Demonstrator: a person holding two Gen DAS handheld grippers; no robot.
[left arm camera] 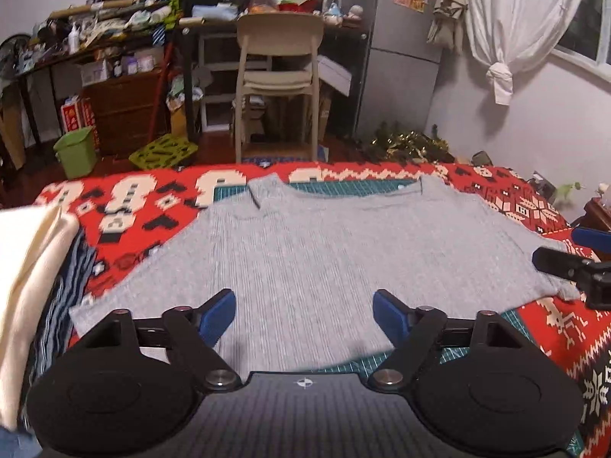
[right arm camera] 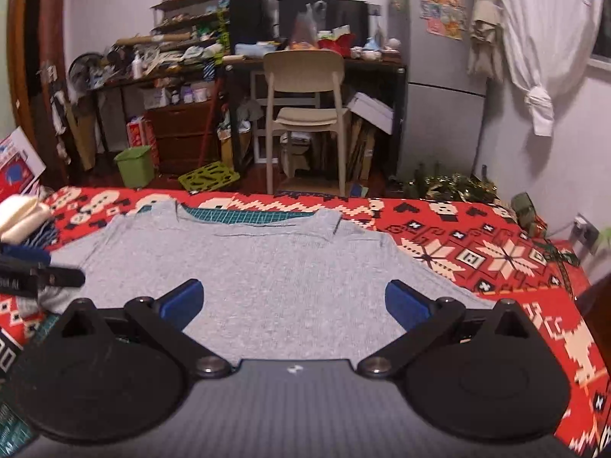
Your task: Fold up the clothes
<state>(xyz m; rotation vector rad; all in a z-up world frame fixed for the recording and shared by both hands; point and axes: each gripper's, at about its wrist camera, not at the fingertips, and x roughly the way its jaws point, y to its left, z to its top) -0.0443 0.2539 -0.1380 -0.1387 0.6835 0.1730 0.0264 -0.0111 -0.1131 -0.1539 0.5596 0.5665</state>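
Observation:
A grey T-shirt [left arm camera: 305, 252] lies spread flat on a red patterned blanket [left arm camera: 145, 206], neckline at the far edge. My left gripper [left arm camera: 303, 313] hovers open over the shirt's near left part, blue pads wide apart and nothing between them. In the right wrist view the same grey T-shirt [right arm camera: 267, 267] fills the middle, and my right gripper [right arm camera: 294, 301] stands open above its near right part, holding nothing. The right gripper's fingers [left arm camera: 561, 263] show at the right edge of the left wrist view; the left gripper's fingers [right arm camera: 49, 276] show at the left edge of the right wrist view.
A stack of folded clothes [left arm camera: 34, 267], cream on top, sits at the left of the blanket. A green cutting mat [right arm camera: 244, 215] peeks out beyond the neckline. Past the bed stand a beige chair [left arm camera: 277, 76], a green bin [left arm camera: 76, 150], cluttered shelves and a fridge [left arm camera: 401, 38].

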